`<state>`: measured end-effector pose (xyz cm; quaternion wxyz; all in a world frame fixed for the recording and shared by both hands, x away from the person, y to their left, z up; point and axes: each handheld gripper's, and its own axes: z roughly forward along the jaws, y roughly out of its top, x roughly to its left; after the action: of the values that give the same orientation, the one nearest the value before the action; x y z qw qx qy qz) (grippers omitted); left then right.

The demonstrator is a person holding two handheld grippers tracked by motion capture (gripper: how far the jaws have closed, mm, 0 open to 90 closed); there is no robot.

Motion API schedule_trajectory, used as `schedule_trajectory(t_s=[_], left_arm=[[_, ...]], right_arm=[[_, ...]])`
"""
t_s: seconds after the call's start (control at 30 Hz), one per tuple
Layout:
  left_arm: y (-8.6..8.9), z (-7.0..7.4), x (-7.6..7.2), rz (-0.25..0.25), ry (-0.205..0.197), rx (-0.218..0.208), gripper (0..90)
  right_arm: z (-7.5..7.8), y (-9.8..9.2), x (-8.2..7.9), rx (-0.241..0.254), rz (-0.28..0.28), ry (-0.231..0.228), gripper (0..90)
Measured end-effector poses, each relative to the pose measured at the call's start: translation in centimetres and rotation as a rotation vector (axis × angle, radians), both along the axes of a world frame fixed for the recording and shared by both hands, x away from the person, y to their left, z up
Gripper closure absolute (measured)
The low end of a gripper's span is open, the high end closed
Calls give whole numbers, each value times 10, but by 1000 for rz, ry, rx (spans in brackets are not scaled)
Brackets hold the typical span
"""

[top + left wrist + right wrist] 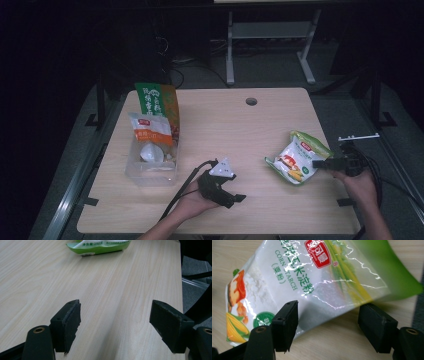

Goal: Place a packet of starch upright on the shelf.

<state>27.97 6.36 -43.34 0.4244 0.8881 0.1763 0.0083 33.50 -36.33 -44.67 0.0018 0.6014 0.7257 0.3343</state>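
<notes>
Left gripper (239, 198): black body, grey three-cornered plate on top, black cable trailing.
Right gripper (316, 163): black, cable behind.
Jaws: black blocky pads, brass-ringed screw holes.

Corn starch bag (312, 282): white and green, red logo, yellow corn print. Right of it, black right gripper (320, 163). Left of it: clear bin (150, 170), orange-white packet (150, 129), green-orange bag (159, 100). Table (225, 130) pale woodgrain.

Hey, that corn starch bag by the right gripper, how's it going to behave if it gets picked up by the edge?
The corn starch bag will probably sag, since its film is soft and creased. Its glossy surface may slip between the right gripper pads. Loose powder inside likely shifts, making it bottom-heavy.
</notes>
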Motion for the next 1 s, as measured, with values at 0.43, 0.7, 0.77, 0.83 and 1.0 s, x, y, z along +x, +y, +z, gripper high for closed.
schedule_trajectory(t_s=[0.43, 0.7, 0.77, 0.83, 1.0], left_arm=[[1, -1, 3, 6, 6, -1, 248], [3, 1, 5, 22, 5, -10, 251], [4, 2, 6, 26, 8, -12, 251], [5, 3, 6, 28, 6, -15, 252], [5, 5, 9, 29, 0, -13, 253]], right_arm=[[5, 28, 5, 38, 129, -76, 871], [20, 41, 3, 7, 177, -131, 891], [24, 44, 2, 6, 182, -136, 891], [28, 46, 1, 6, 186, -146, 892], [37, 52, -1, 2, 210, -177, 894]])
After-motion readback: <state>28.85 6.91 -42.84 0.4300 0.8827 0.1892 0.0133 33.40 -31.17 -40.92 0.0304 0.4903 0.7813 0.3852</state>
